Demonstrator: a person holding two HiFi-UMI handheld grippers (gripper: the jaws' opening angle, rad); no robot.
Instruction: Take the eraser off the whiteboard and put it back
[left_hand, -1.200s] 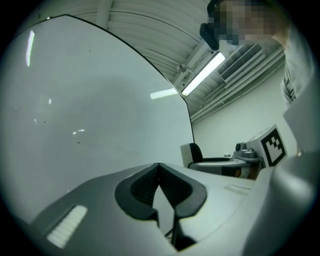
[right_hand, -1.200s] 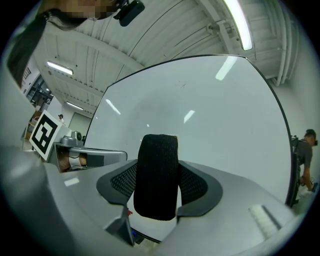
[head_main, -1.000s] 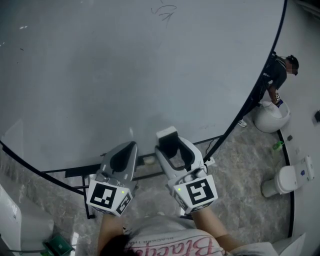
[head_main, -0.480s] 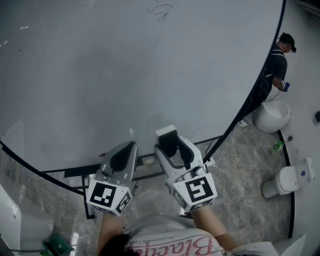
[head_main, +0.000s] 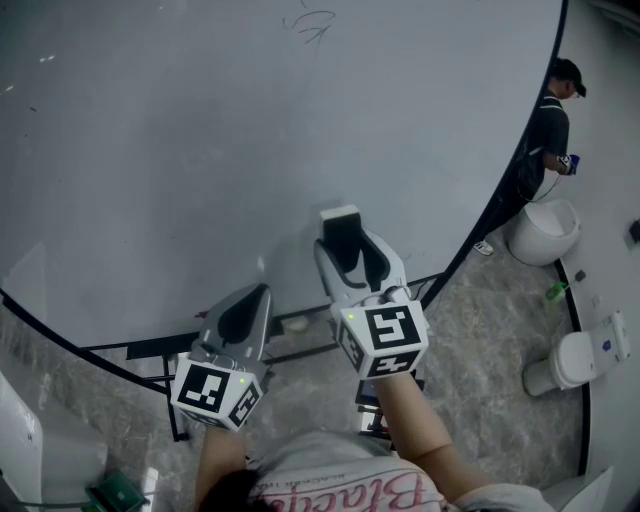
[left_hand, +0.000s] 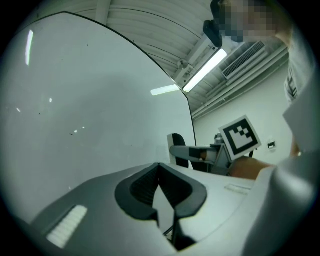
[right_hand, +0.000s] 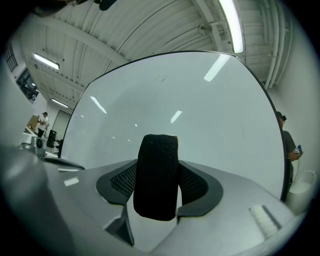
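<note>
The eraser (head_main: 340, 222), a white block with black felt (right_hand: 157, 176), sits upright between the jaws of my right gripper (head_main: 345, 238), which is shut on it. In the right gripper view the felt face fills the gap between the pads. The gripper holds it level, close in front of the lower part of the large whiteboard (head_main: 250, 130); I cannot tell whether the eraser touches the board. My left gripper (head_main: 260, 292) hangs lower and to the left, its jaws together with nothing in them (left_hand: 160, 169). The left gripper view also shows the right gripper (left_hand: 186, 150) with the eraser (left_hand: 176, 144).
A faint scribble (head_main: 315, 25) marks the board's top. The board's black stand (head_main: 150, 345) runs below both grippers. On the stone floor at the right are white toilets (head_main: 545, 235), a green bottle (head_main: 553, 291) and a person (head_main: 548, 130) by the board's edge.
My right gripper has moved up and forward toward the whiteboard with the eraser in it. The left gripper has stayed put. The person at the right has straightened up.
</note>
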